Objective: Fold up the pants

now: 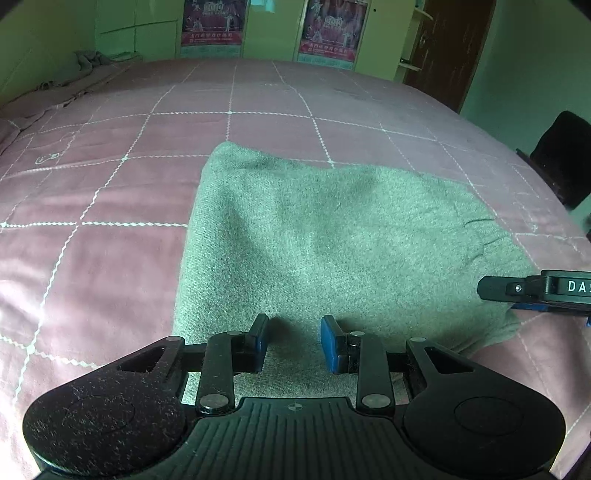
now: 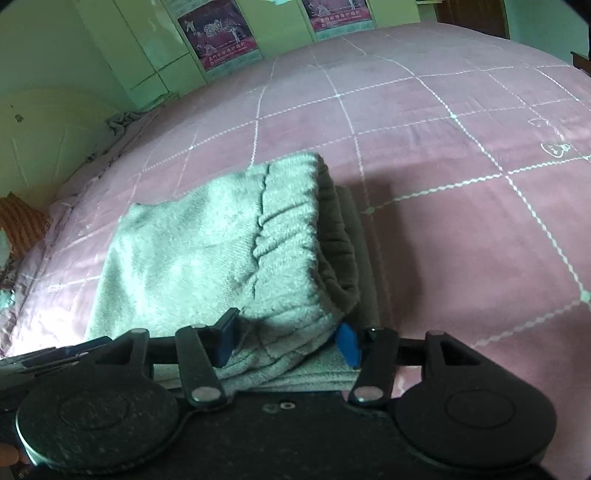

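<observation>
Lying folded on the pink bed (image 1: 110, 206), the grey-green pants (image 1: 314, 236) fill the near middle of both views, but their near edge is hidden under each gripper's body, so where the fabric ends toward the person cannot be told.

In the left wrist view the left gripper (image 1: 294, 341) sits over the near edge of the pants with a clear gap between its blue pads; cloth shows flat beneath the gap and nothing is pinched, so the jaws stand open. The right gripper (image 1: 535, 290) is cut off by the right border, only a black finger and a lettered part showing.

In the right wrist view the right gripper (image 2: 290, 338) has a thick fold of the pants (image 2: 221, 251) bulging up between its fingers. The fabric touches both pads, yet whether they squeeze it is hard to make out. A dark inner layer shows under the lifted ribbed end.

The folded pants run with their long axis across the bed from left to right, the ribbed waistband end (image 2: 291, 206) toward the right side and the smooth fold at the left. Posters (image 1: 212, 22) on the far green wall are too blurred to read.
</observation>
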The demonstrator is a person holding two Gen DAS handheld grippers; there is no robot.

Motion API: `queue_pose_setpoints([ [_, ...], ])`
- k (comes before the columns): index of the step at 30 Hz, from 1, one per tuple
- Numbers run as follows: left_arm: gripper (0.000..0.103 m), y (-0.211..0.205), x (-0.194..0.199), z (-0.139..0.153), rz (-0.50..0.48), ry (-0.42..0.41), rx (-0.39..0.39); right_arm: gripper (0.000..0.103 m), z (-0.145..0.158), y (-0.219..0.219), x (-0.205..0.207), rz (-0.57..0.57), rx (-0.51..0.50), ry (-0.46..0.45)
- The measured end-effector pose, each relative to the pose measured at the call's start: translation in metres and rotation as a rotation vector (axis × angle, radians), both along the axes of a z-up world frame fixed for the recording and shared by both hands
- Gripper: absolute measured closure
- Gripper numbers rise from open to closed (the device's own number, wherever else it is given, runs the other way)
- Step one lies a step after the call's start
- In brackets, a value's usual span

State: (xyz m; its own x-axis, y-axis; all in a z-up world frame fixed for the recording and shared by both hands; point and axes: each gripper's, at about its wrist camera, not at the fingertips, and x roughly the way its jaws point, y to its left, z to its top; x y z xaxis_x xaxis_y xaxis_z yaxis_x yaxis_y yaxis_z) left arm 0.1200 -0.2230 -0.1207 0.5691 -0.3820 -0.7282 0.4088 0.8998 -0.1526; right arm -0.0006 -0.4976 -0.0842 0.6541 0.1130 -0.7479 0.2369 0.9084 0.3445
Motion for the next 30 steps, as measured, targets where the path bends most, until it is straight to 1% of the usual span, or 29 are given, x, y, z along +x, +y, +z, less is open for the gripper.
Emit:
queue_pose_setpoints([
  [2,0.072,-0.002,0.0,-0.001,-0.001,0.002,0.01,0.053,-0.001,-0.002,0.004,-0.008,0.024,0.007],
  [4,0.072,-0.002,-0.004,0.003,-0.004,-0.003,-0.009,0.055,0.002,0.0,0.006,-0.023,0.025,-0.001],
  [6,0.072,-0.002,-0.007,0.003,-0.014,-0.011,-0.016,0.056,0.018,-0.006,-0.004,-0.035,0.033,-0.066],
  [7,0.072,-0.004,-0.006,0.001,-0.019,-0.005,-0.006,0.056,0.023,-0.002,-0.006,-0.023,0.011,-0.086],
  [8,0.072,-0.006,-0.005,-0.003,-0.02,0.002,0.001,0.056,0.023,-0.001,-0.007,-0.023,-0.011,-0.081],
  [9,0.072,-0.006,-0.004,-0.005,-0.02,0.005,0.003,0.056,0.016,-0.003,-0.006,-0.04,-0.019,-0.045],
  [11,0.071,-0.006,-0.003,-0.005,-0.021,0.006,0.006,0.055,-0.005,-0.012,-0.003,-0.062,0.009,0.043],
  [12,0.071,-0.005,-0.003,-0.004,-0.02,0.008,0.003,0.052,-0.007,-0.014,-0.006,-0.069,0.018,0.036],
  [13,0.071,-0.003,-0.002,-0.003,-0.021,0.011,-0.002,0.043,-0.003,-0.012,-0.007,-0.073,0.007,0.024],
  [14,0.071,-0.001,0.0,-0.002,-0.021,0.015,-0.004,0.032,0.003,-0.011,-0.008,-0.082,-0.01,0.013],
  [15,0.071,0.0,0.001,-0.001,-0.019,0.019,-0.006,0.031,0.011,-0.009,-0.011,-0.095,-0.034,-0.008],
  [16,0.071,0.002,0.002,0.0,-0.015,0.023,-0.009,0.032,0.019,-0.009,-0.012,-0.097,-0.054,-0.036],
  [17,0.071,0.003,0.004,0.001,-0.01,0.024,-0.012,0.038,0.027,-0.007,-0.012,-0.087,-0.077,-0.063],
  [18,0.071,0.004,0.004,0.003,-0.004,0.022,-0.012,0.045,0.036,-0.004,-0.011,-0.07,-0.109,-0.083],
  [19,0.071,0.004,0.005,0.004,0.003,0.015,-0.011,0.056,0.042,0.0,-0.009,-0.048,-0.142,-0.095],
  [20,0.071,0.003,0.006,0.006,0.012,0.006,-0.009,0.06,0.047,0.005,-0.007,-0.018,-0.177,-0.106],
  [22,0.071,0.002,0.009,0.006,0.023,0.012,-0.009,0.063,0.051,0.021,0.001,0.06,-0.248,-0.121],
  [23,0.071,0.0,0.01,0.004,0.027,0.023,-0.002,0.065,0.049,0.029,0.007,0.095,-0.276,-0.121],
  [25,0.071,-0.003,0.01,-0.006,0.019,0.044,0.036,0.067,0.042,0.041,0.017,0.152,-0.322,-0.11],
  [26,0.071,-0.003,0.007,-0.01,0.016,0.029,0.044,0.068,0.035,0.046,0.02,0.172,-0.354,-0.09],
  [27,0.071,-0.003,0.003,-0.012,0.011,0.017,0.044,0.069,0.027,0.05,0.02,0.184,-0.387,-0.062],
  [29,0.071,-0.004,-0.001,-0.012,-0.005,0.013,0.042,0.069,-0.001,0.047,0.017,0.209,-0.433,0.009],
  [30,0.071,-0.004,-0.001,-0.011,-0.01,0.012,0.046,0.069,-0.009,0.046,0.011,0.222,-0.454,-0.002],
])
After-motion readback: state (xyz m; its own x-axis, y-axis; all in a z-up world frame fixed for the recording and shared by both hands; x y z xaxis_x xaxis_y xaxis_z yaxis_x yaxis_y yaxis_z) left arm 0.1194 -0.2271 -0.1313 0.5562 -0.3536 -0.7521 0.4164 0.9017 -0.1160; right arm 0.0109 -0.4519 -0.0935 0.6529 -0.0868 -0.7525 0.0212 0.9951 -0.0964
